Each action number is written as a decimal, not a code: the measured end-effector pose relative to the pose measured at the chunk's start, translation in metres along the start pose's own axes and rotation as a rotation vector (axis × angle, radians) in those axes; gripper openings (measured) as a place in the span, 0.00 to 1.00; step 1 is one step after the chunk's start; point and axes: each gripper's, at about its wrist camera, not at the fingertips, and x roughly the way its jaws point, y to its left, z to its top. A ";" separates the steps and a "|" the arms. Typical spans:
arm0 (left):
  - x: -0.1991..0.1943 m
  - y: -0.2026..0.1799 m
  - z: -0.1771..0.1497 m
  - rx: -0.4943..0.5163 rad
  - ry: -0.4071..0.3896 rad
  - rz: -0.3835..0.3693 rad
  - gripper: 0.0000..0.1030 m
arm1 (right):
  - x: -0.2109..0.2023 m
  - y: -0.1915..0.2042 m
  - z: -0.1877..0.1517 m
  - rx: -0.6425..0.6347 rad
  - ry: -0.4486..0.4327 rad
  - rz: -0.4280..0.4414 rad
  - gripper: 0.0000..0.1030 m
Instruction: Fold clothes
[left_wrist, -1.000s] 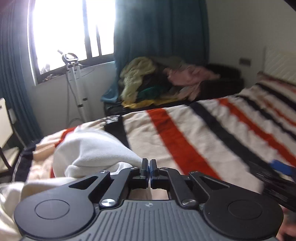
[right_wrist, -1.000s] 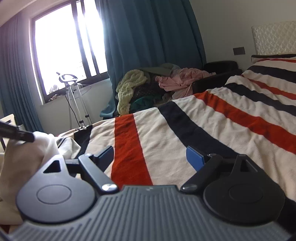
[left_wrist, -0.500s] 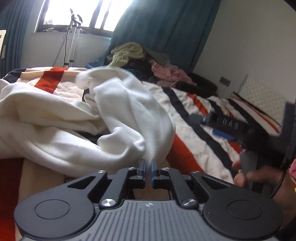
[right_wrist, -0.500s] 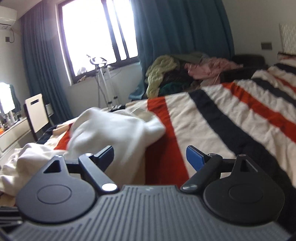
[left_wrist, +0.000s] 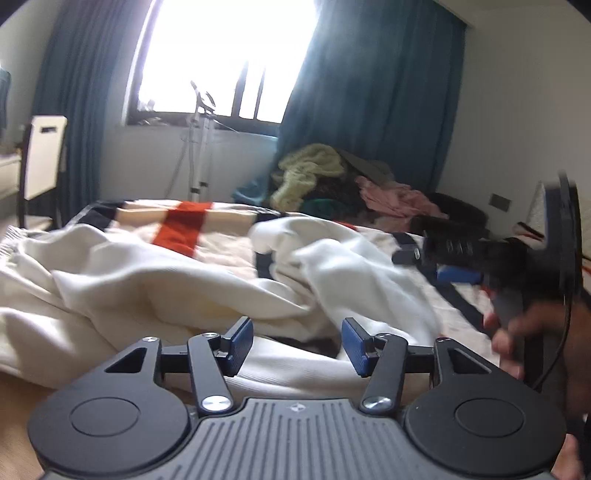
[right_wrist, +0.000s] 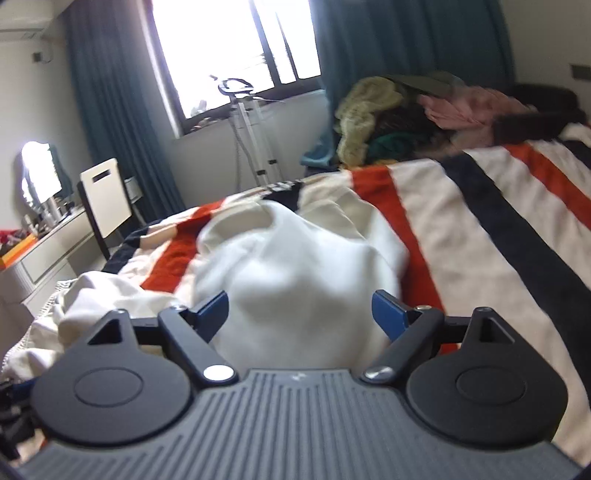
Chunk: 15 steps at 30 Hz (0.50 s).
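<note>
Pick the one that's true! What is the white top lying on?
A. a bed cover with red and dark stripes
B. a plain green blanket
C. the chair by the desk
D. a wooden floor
A: the crumpled white top lies spread across the striped bed cover, whose red and dark bands on cream show beside and behind it in both wrist views.
</note>
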 end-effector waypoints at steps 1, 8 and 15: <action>0.003 0.007 0.001 -0.016 0.000 0.016 0.56 | 0.015 0.012 0.012 -0.026 0.004 0.021 0.84; 0.030 0.051 -0.002 -0.137 -0.016 0.201 0.56 | 0.135 0.121 0.060 -0.303 0.091 0.039 0.82; 0.048 0.075 -0.007 -0.209 0.004 0.203 0.56 | 0.234 0.128 0.042 -0.409 0.311 -0.246 0.41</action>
